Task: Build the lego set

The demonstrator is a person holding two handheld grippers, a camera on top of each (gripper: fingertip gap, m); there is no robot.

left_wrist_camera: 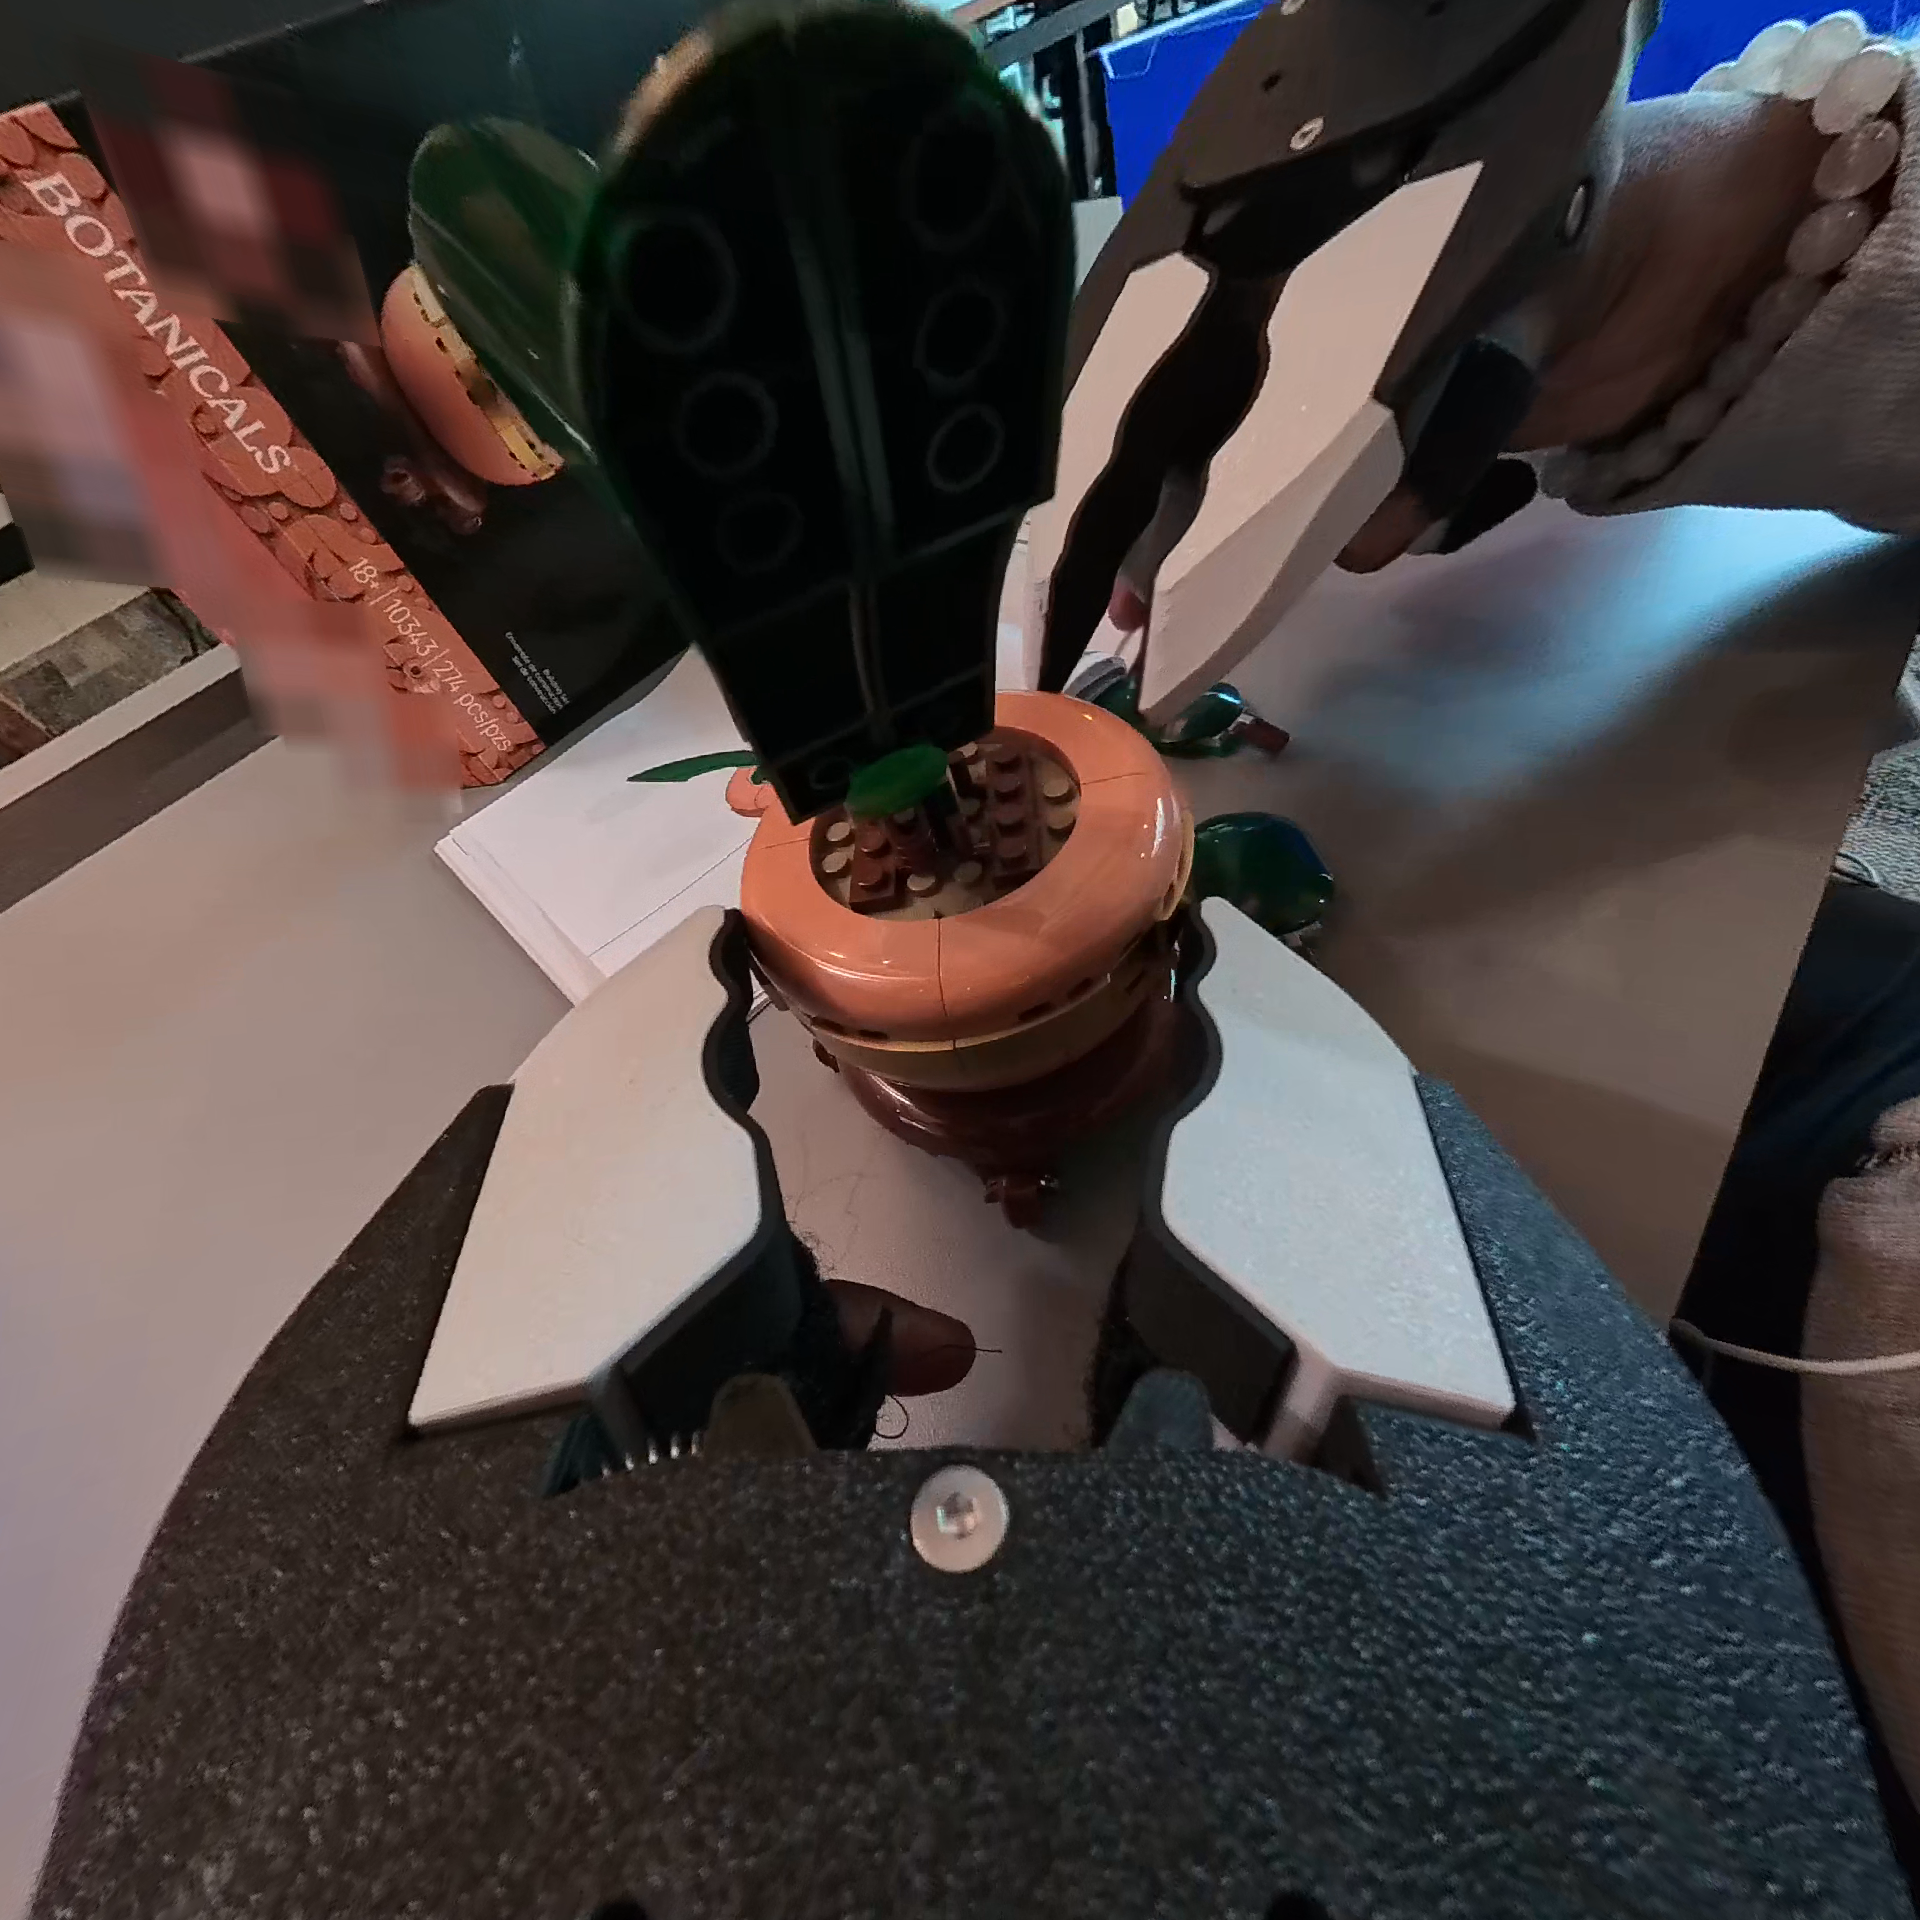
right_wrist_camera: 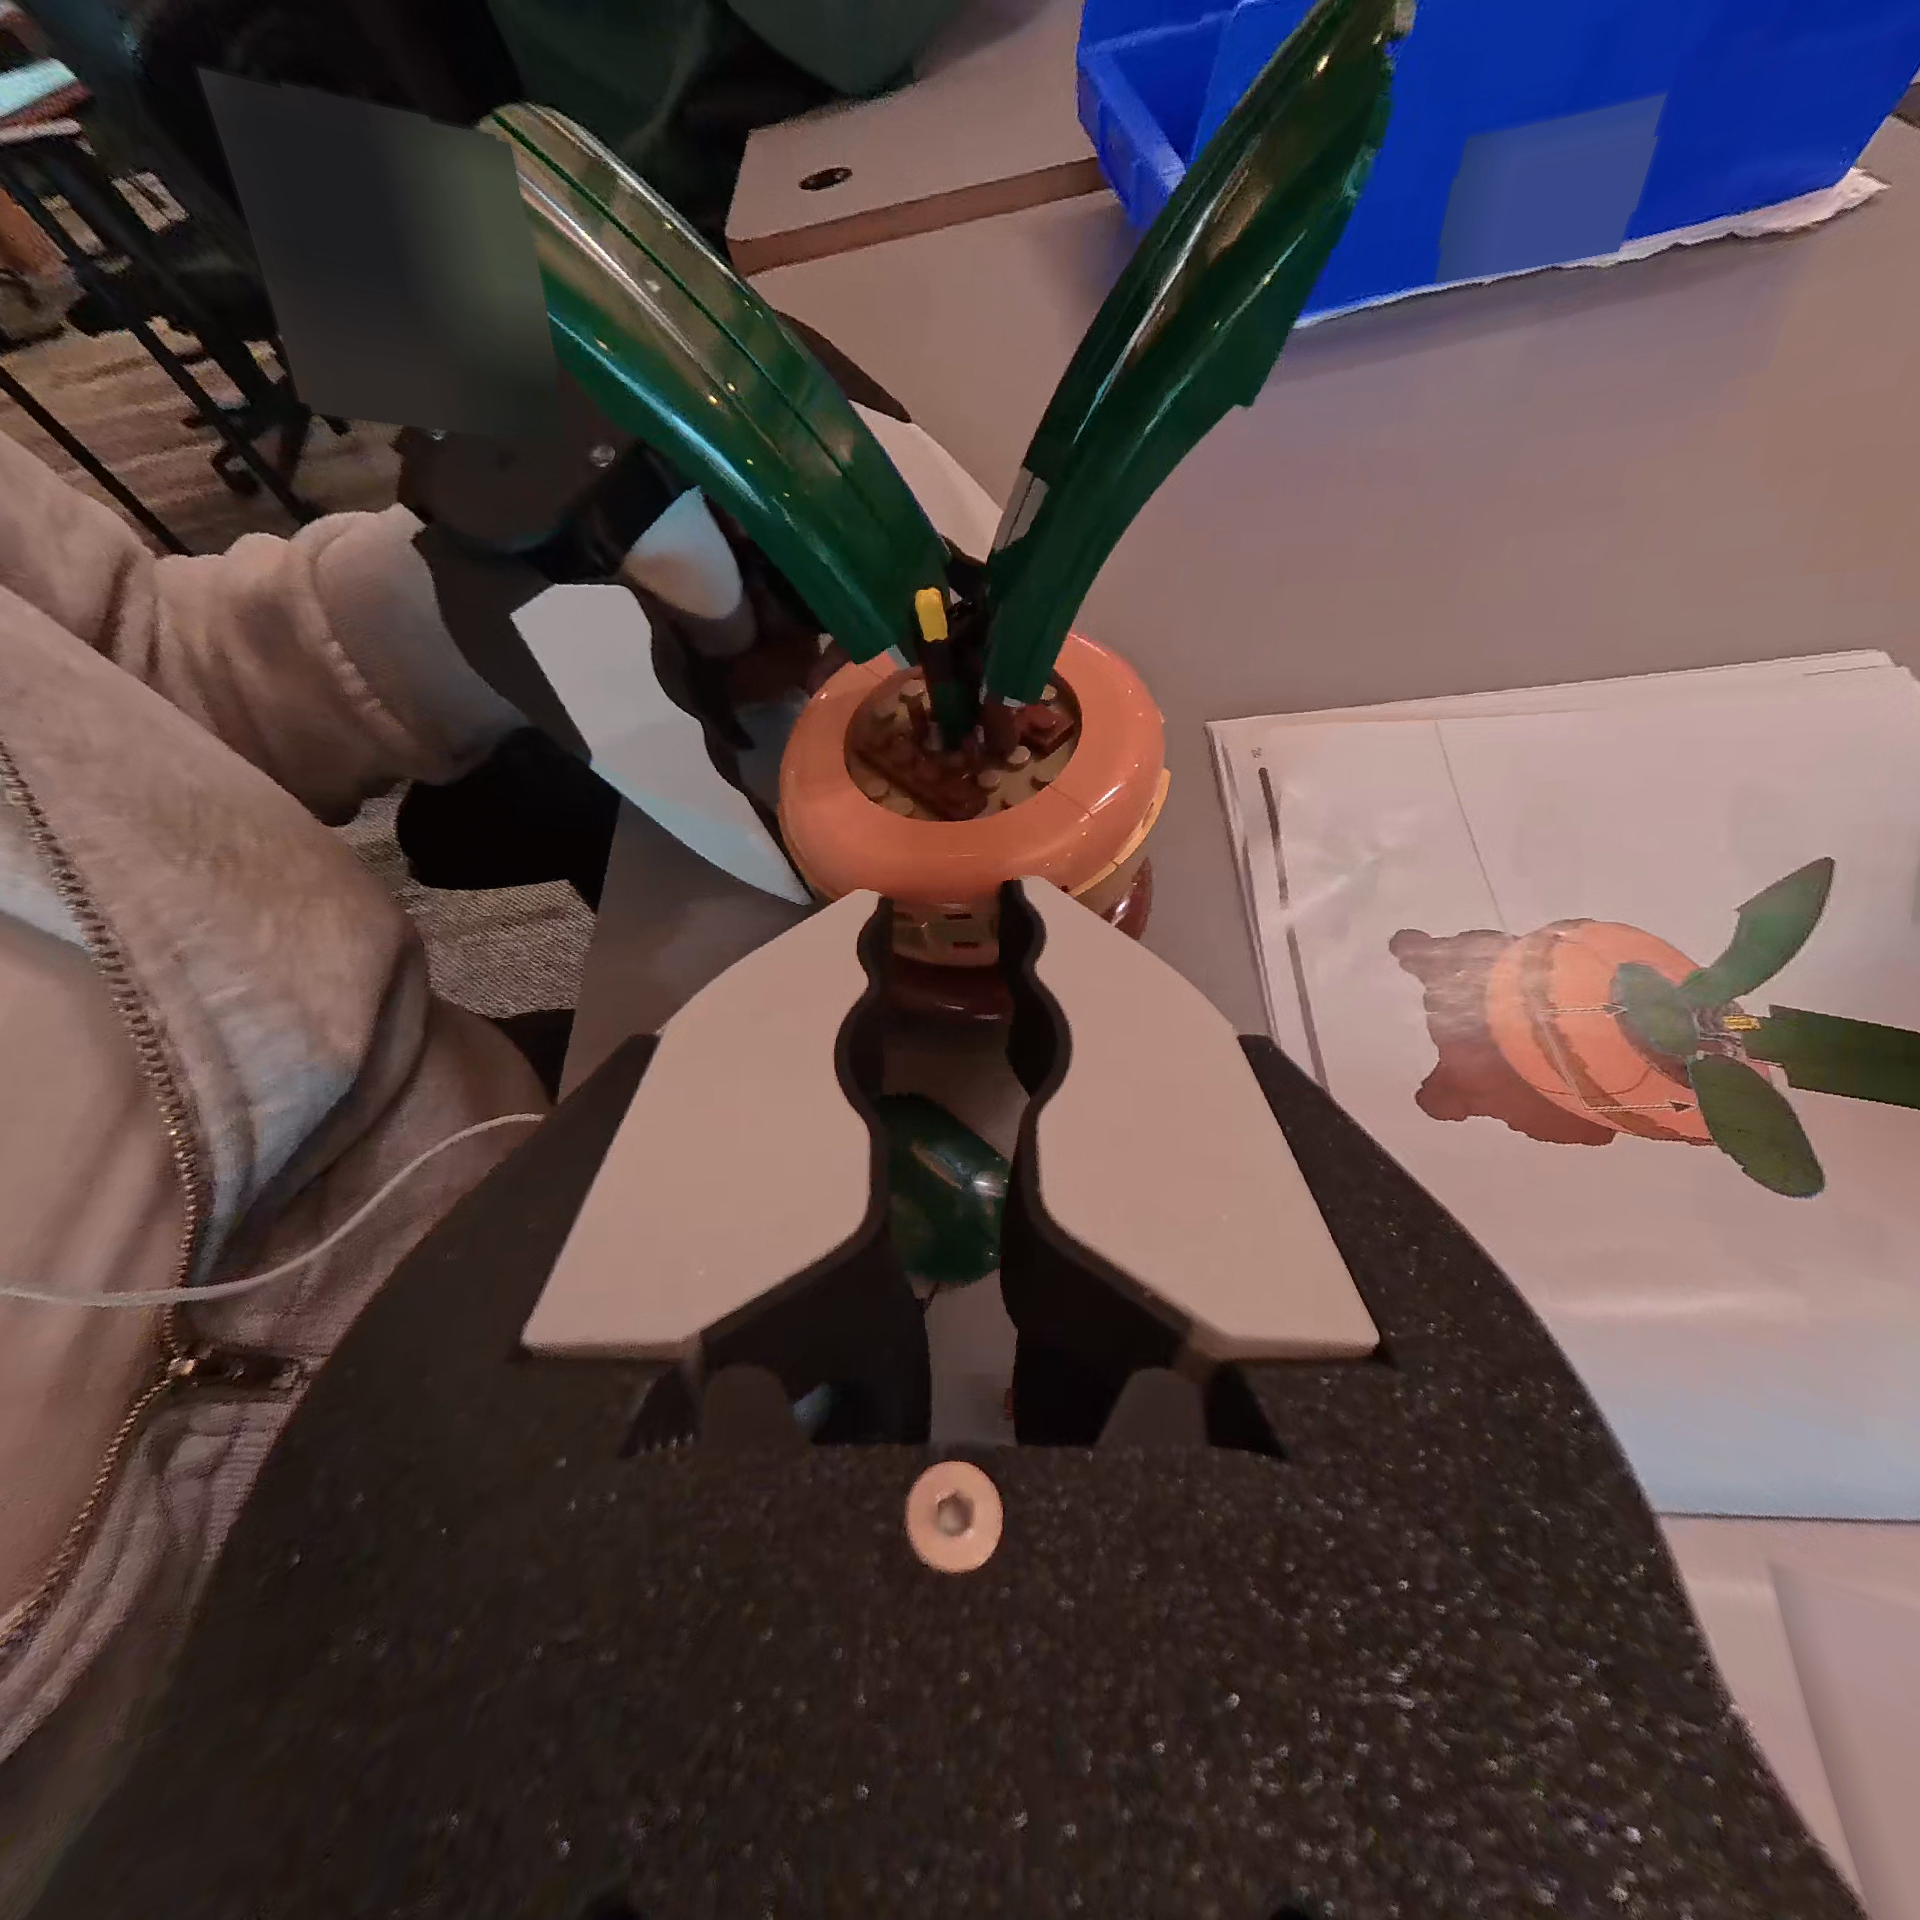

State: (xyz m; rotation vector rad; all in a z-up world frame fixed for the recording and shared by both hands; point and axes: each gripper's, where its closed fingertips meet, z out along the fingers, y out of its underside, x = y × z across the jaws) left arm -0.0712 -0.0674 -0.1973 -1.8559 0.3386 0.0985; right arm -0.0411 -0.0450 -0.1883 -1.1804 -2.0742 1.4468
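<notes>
A peach-rimmed lego flower pot (left_wrist_camera: 956, 966) on a dark brown base stands on the grey table, with brown studs inside. Dark green leaves (left_wrist_camera: 831, 416) rise from it; the right wrist view shows two of them (right_wrist_camera: 727, 416) and a small yellow piece (right_wrist_camera: 928, 613) on the stem. My left gripper (left_wrist_camera: 961, 935) is shut on the pot under its rim. My right gripper (right_wrist_camera: 943, 904) is narrowly open and empty just in front of the pot (right_wrist_camera: 966, 831). A loose green leaf (right_wrist_camera: 945, 1195) lies on the table below its fingers. In the left wrist view my right gripper (left_wrist_camera: 1107, 686) points down behind the pot.
The set's box (left_wrist_camera: 364, 468) stands at the back left. The open instruction booklet (right_wrist_camera: 1558, 1039) lies beside the pot. A blue bin (right_wrist_camera: 1507, 135) is at the far edge. Another loose green leaf (left_wrist_camera: 1262, 868) lies right of the pot. A person's sleeve (right_wrist_camera: 156, 831) is close.
</notes>
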